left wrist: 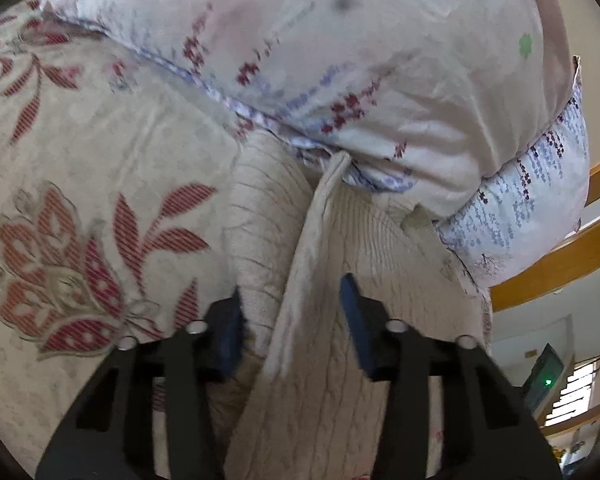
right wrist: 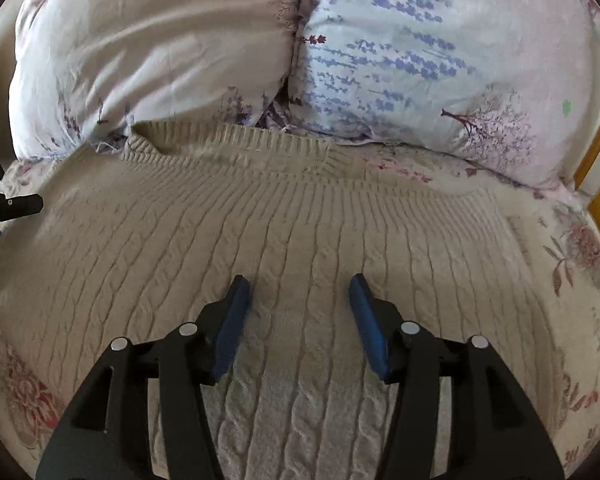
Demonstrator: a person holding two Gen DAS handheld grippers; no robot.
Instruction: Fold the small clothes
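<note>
Both grippers (left wrist: 292, 300) (right wrist: 300, 292) agape over cream cable-knit sweater (right wrist: 300, 240) on bed.

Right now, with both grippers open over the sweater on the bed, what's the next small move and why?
Probably close the left gripper on the raised fold of the cream cable-knit sweater. Its open jaws straddle that ridge, so a pinch looks ready. The right gripper hangs open over flat knit, with nothing to grab.

L gripper (left wrist: 292, 300) & R gripper (right wrist: 300, 292): both jaws spread wide.
</note>
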